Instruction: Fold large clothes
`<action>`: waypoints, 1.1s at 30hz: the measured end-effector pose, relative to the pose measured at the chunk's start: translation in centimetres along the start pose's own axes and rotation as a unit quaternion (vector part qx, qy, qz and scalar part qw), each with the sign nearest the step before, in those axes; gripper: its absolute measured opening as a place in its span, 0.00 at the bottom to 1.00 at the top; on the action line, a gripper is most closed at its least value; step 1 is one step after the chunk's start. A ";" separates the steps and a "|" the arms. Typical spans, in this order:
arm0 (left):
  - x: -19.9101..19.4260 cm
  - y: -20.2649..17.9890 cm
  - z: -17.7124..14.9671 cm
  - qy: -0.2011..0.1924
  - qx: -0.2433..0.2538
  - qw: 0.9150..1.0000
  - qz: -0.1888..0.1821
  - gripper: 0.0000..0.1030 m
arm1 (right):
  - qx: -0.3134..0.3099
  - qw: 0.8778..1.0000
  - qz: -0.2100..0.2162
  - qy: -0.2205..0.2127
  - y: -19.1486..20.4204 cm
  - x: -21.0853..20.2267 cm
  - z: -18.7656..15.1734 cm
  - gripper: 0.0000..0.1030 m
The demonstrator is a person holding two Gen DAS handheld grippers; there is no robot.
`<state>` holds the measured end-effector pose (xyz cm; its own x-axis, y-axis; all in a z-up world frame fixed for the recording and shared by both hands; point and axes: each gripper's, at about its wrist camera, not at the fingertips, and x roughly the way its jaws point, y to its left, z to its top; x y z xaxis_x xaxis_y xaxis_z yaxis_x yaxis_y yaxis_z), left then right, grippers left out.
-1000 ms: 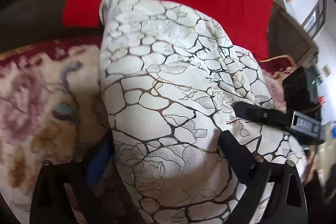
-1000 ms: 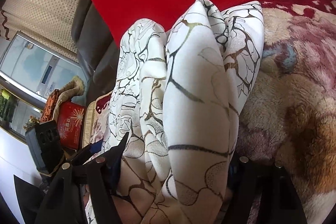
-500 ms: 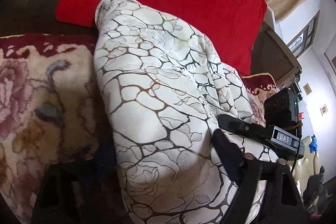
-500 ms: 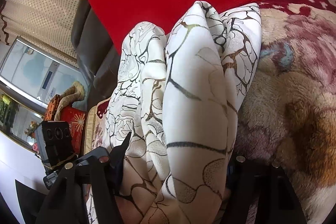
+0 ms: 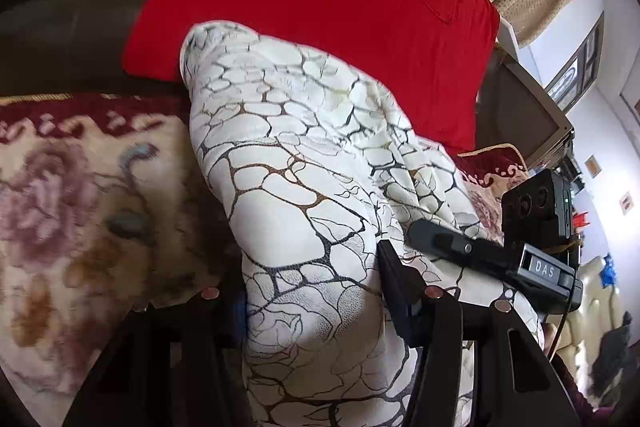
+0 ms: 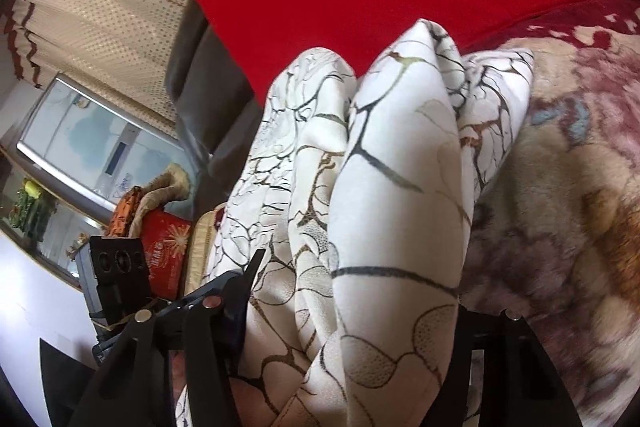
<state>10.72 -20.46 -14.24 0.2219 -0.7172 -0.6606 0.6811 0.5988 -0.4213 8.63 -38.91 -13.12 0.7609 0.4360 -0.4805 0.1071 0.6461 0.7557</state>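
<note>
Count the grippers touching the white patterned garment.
2. The left gripper and the right gripper each straddle a thick fold of the garment, jaws just closing on it. No other grippers are visible.

Daylight falls brightly on the red cushion [image 5: 328, 11] and the white patterned cloth [image 5: 304, 195], its colours strong and free of glare. In the left wrist view the upper left corner sinks into deep shadow, and a dark shadow lies beside the cloth on the floral blanket [image 5: 80, 211]. The fisheye lenses bend straight lines at the rim and leave black corners. In the right wrist view the blanket [image 6: 568, 227] is smeared and soft, and the curtain [image 6: 100, 7] curves.
</note>
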 end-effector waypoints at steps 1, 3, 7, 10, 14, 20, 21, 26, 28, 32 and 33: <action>-0.8 -0.1 0.1 -0.005 0.004 1.000 0.007 0.55 | -0.001 1.000 0.008 0.003 0.4 0.2 -0.2 0.60; -2.4 0.0 0.2 -0.013 0.010 1.000 0.019 0.55 | -0.004 1.000 0.021 0.008 1.3 0.4 -0.7 0.60; -5.1 0.2 -0.3 -0.024 0.016 0.999 0.033 0.55 | 0.003 0.998 0.053 0.017 2.4 0.9 -1.7 0.60; -6.5 0.5 -1.0 -0.022 0.018 0.998 0.053 0.55 | 0.009 0.997 0.071 0.026 2.9 1.5 -2.6 0.60; -7.3 1.3 -1.8 -0.019 0.012 0.997 0.070 0.55 | 0.006 0.996 0.077 0.037 3.5 2.5 -3.9 0.60; -5.1 1.1 -3.5 0.014 0.032 0.992 0.119 0.63 | 0.033 0.996 0.047 0.067 0.6 3.9 -5.5 0.59; -4.8 0.9 -3.6 0.014 0.039 0.991 0.126 0.66 | 0.040 0.996 0.047 0.070 0.0 4.1 -5.7 0.58; -3.5 -0.6 -4.8 0.022 0.093 0.982 0.163 0.78 | 0.045 0.995 0.042 0.073 -1.3 3.9 -6.0 0.58; -3.1 -0.6 -5.2 0.022 0.094 0.982 0.164 0.79 | 0.046 0.996 0.035 0.073 -1.5 3.9 -6.2 0.60; -3.1 -0.5 -5.6 0.016 0.095 0.981 0.171 0.80 | 0.047 0.996 0.032 0.065 -1.8 3.5 -6.7 0.60; -3.2 -0.6 -5.6 0.015 0.098 0.980 0.174 0.80 | 0.045 0.997 0.028 0.063 -1.6 3.4 -6.7 0.60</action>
<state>5.71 -16.51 -15.40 0.4467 -0.4690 -0.7619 0.6885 0.7240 -0.0420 6.76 -34.29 -18.96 0.6821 0.5482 -0.4839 0.1281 0.5619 0.8172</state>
